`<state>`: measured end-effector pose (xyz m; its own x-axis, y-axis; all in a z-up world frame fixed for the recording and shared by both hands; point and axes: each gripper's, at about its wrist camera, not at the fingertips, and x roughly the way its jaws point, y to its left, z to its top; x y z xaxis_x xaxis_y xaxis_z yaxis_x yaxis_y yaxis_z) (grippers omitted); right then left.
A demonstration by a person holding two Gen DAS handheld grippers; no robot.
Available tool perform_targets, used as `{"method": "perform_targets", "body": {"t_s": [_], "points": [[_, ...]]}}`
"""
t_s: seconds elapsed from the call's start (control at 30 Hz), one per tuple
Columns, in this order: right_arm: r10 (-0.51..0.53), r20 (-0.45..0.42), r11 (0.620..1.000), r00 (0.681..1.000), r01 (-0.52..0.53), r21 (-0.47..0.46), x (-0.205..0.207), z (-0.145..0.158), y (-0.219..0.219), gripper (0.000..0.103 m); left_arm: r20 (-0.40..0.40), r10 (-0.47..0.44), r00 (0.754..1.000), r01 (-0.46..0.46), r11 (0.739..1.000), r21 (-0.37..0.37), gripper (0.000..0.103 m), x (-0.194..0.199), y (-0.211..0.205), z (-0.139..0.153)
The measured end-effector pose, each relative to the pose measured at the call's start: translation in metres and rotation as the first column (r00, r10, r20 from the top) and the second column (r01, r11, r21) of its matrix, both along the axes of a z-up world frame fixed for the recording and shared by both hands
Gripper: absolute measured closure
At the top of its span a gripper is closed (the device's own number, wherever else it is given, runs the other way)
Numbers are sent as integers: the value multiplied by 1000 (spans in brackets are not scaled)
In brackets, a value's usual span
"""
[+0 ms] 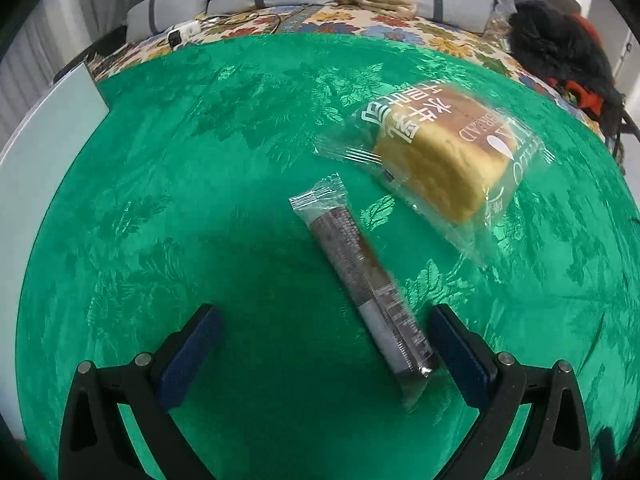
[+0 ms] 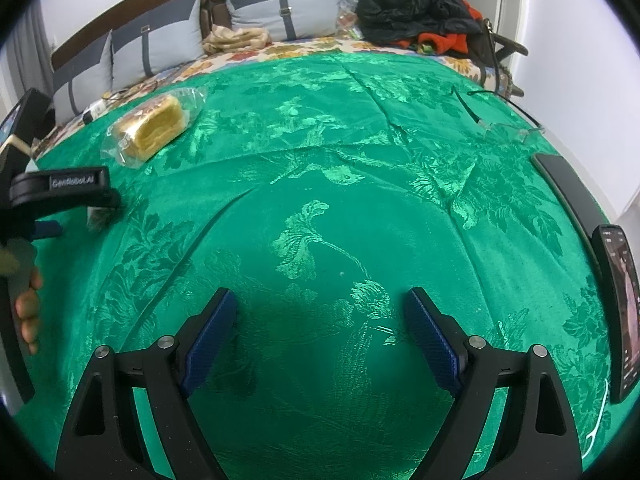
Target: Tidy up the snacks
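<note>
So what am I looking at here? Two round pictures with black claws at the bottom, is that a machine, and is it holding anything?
No machine: a person holds a two-finger gripper in each hand, each with a fisheye camera looking along its fingers. One picture is from the left gripper, the other from the right gripper. Both hang over a green cloth. The left view shows a snack bar in clear wrap, lying partly between the open jaws but not gripped, and a bagged bread beyond it. The right gripper is open over bare cloth; its view shows a phone at the right edge, glasses farther back, and the left gripper at the far left. Nothing is held.
</note>
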<state>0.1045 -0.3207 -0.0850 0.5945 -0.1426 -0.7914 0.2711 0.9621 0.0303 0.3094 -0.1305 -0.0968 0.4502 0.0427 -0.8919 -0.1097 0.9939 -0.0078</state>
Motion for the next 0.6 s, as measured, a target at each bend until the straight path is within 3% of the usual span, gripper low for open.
{"method": "perform_targets", "body": {"t_s": [0.03,0.1,0.13,0.17,0.33,0.6], "points": [[1,0,1000,1000,-1,0,0,0,-1,14,10,-12,1000,12,1000,4,10,-3,2,0],[1,0,1000,1000,-1,0,0,0,-1,13,46,-38,998,38,999,3,51,-6,5,6],[1,0,1000,1000,-1,0,0,0,-1,13,54,-58,997,58,998,1,63,-8,6,8],[1,-1,1000,1000,-1,-2,0,0,-1,13,52,-80,995,80,997,3,83,-7,6,10],[2,-3,1000,1000,-2,-5,1,-1,-2,13,38,-156,987,157,988,-9,86,-14,15,13],[2,-7,1000,1000,-2,-11,1,-1,-2,13,22,-239,971,238,970,45,86,-72,72,17]]}}
